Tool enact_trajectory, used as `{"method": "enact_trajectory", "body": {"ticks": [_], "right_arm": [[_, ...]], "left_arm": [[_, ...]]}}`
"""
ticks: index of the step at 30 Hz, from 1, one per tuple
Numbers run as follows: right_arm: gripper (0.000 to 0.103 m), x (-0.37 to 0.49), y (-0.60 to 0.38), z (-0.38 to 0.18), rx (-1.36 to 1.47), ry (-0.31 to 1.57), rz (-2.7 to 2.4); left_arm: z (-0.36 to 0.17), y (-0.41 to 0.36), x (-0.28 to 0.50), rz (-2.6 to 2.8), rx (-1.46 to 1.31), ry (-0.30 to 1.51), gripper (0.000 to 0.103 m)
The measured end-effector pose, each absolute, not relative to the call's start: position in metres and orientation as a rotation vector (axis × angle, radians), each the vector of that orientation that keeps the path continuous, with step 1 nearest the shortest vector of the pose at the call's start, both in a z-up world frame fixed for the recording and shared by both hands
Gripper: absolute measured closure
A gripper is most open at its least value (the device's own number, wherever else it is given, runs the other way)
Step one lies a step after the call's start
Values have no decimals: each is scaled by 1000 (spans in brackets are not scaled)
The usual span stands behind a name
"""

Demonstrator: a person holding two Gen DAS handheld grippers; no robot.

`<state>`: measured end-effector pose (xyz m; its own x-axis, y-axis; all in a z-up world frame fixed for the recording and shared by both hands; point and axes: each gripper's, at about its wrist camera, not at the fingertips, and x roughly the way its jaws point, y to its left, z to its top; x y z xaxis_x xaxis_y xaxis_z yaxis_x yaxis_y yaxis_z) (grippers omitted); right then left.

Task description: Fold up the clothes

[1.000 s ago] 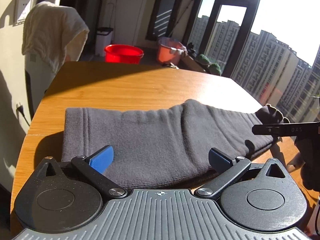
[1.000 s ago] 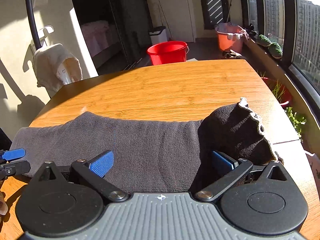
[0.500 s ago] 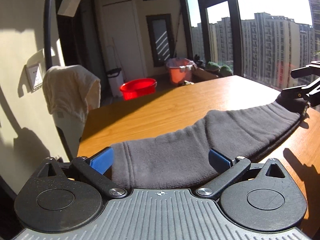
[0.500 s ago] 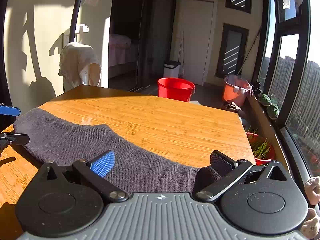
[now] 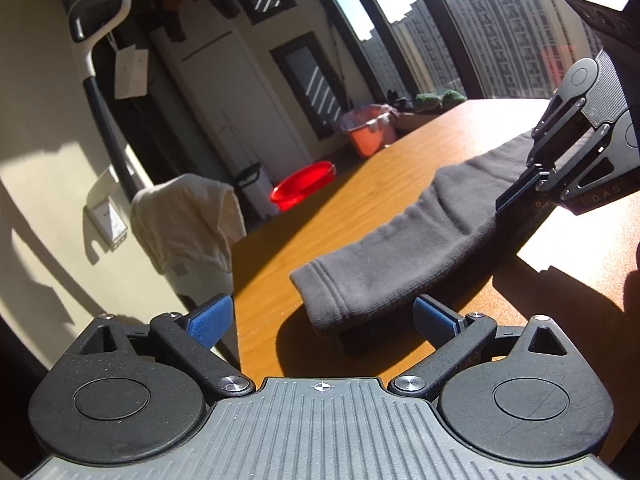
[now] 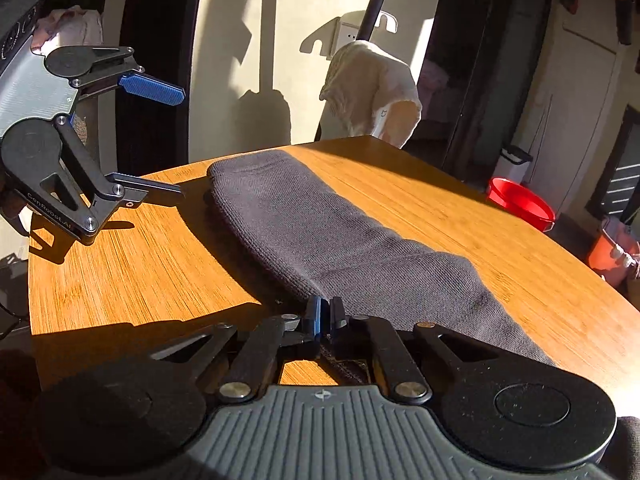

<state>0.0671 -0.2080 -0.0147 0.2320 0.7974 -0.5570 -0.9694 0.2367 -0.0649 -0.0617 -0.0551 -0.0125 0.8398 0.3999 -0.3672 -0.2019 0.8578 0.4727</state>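
Towel (image 6: 372,92) behind table (image 6: 460,216) (sweater (image 6: 340,240) gripper-pinched)

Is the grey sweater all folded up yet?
Not yet. The grey sweater already lies as a long band on the table. The right claw is pinching its near edge, while the left claw is open at the other end. Folding it shorter looks left.
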Motion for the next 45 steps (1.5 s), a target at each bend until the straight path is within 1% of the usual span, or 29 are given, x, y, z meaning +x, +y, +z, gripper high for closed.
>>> {"method": "enact_trajectory", "body": {"ticks": [5,7,8,9,11,12,13,15,16,17,20,22,23,24,25,26,28,30,33,34,35,36,38,39,40,41,42,43,45], "right_arm": [[99,81,-221,5,-354,471,1238],[103,83,-228,9,-330,476,1233],[103,86,-232,9,-318,481,1222],[103,89,-238,9,-302,488,1204],[102,101,-258,5,-253,515,1137],[101,106,-268,2,-229,528,1103],[97,112,-278,0,-204,541,1069],[81,123,-299,-4,-156,566,1001],[62,129,-309,-6,-132,578,966],[52,134,-319,-8,-108,590,932],[49,151,-349,-15,-37,624,828],[49,163,-370,-19,10,645,757],[52,168,-380,-21,34,656,722],[62,174,-390,-23,57,666,687],[93,179,-397,-23,79,675,667],[93,184,-394,-19,97,680,689],[93,196,-388,-8,112,659,714],[93,215,-380,6,122,614,722],[93,266,-351,23,134,565,704],[92,282,-340,25,126,561,691],[92,292,-332,27,105,547,669],[92,300,-324,28,73,525,634],[87,306,-318,27,35,509,582],[84,302,-322,26,40,512,586],[71,295,-329,25,44,513,601],[56,287,-336,22,40,516,620],[49,275,-342,18,18,526,644],[45,263,-349,13,-5,540,668],[45,241,-359,1,-39,591,723]], "left_arm": [[-22,-64,-47,332,507,469,2],[-26,-65,-34,344,538,464,3],[-26,-65,-28,342,542,470,9],[-27,-66,-22,340,546,477,22],[-27,-67,-13,330,538,481,30],[-26,-68,-12,325,536,477,31],[-24,-69,-14,324,538,474,32],[-21,-71,-17,322,532,466,37],[-19,-71,-19,319,522,466,37],[-17,-72,-21,317,511,466,39],[-12,-71,-21,308,480,481,46],[-11,-71,-17,302,465,486,49],[-11,-76,-15,302,460,492,52],[-10,-76,-12,298,452,496,59],[-9,-77,-9,293,443,500,63],[-6,-76,-7,285,425,501,71],[5,-71,-3,281,392,483,70],[17,-61,6,306,369,456,64],[31,-30,38,414,341,432,59],[34,-16,52,456,321,439,55],[35,-1,65,500,280,451,46],[36,13,75,538,218,469,40],[38,39,84,597,58,516,42],[40,51,80,604,-44,523,41],[40,55,72,579,-110,521,39],[40,54,63,543,-163,518,30],[40,50,53,495,-211,522,22],[39,46,44,445,-250,530,20],[34,25,23,307,-335,564,14]]}}
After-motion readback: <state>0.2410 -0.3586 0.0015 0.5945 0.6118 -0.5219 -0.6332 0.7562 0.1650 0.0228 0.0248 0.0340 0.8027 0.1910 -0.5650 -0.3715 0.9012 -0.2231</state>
